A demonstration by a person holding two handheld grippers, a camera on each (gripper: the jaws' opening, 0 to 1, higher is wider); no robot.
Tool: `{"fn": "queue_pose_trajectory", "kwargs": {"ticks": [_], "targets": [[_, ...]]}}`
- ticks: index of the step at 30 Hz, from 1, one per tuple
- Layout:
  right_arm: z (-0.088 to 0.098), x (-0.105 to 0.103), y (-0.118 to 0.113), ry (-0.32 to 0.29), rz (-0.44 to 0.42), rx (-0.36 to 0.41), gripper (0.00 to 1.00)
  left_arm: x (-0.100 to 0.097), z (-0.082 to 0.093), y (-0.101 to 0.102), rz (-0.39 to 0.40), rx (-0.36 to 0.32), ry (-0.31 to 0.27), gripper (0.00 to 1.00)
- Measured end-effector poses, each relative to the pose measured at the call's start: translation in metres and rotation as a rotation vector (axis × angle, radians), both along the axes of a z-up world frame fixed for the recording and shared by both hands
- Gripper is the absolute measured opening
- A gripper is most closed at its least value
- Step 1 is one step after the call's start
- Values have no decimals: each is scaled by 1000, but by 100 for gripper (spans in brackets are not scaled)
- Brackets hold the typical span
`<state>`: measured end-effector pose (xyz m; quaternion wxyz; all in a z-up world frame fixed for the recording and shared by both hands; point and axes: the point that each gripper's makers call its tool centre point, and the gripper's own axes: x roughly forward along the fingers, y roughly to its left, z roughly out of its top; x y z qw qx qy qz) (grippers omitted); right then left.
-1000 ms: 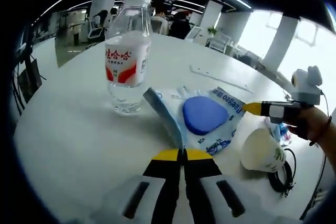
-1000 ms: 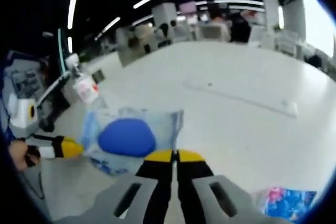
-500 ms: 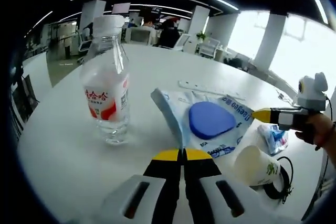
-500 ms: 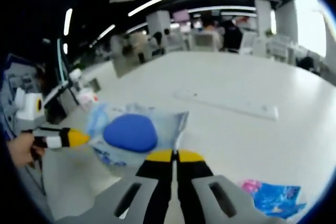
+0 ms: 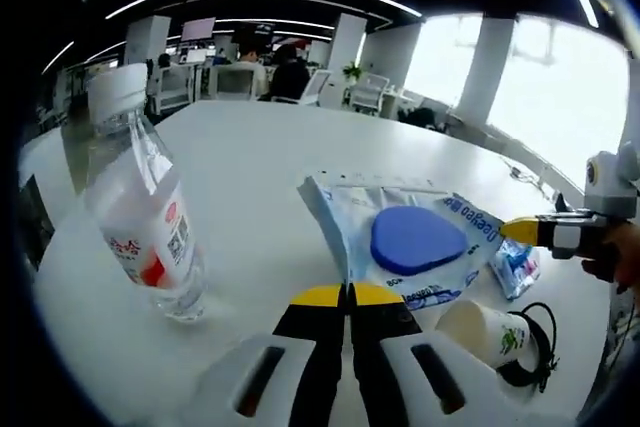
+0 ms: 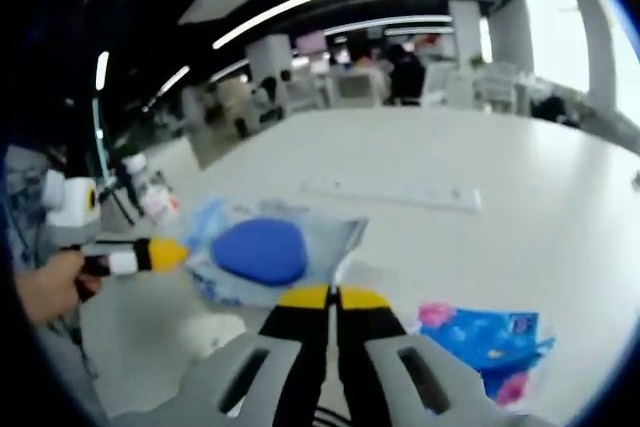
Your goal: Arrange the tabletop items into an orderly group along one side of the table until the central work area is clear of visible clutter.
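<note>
Open-plan office with ceiling strip lights, columns, bright windows and seated people beyond a large white counter [image 5: 250, 177]. Left gripper [image 5: 348, 294] has jaws pressed together, nothing between them; right gripper [image 6: 332, 297] likewise. On the counter: clear water bottle [image 5: 140, 217] upright, blue-and-white pouch [image 5: 405, 242] lying flat, paper cup [image 5: 480, 332] tipped near the edge, small blue packet [image 6: 490, 342], white ruler [image 6: 390, 192] further in.
</note>
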<state>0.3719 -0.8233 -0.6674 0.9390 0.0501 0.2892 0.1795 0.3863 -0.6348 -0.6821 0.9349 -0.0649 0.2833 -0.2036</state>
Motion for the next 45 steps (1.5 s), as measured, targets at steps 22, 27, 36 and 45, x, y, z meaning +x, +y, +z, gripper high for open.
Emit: {"fn": "queue_pose_trajectory", "kwargs": {"ticks": [22,27,36,45], "targets": [[-26,-36,-9,49,-50,20,0,-12,-24,-12,-78,-3,34,0],[-33,-44,-8,64,-40,9,0,-21,-32,-11,-81,0,52,0],[-45,-50,-9,88,-45,-8,0,-25,-38,-11,-75,-12,74,0],[-58,-55,-12,113,-59,-14,0,-29,-49,-10,-67,8,100,0]]}}
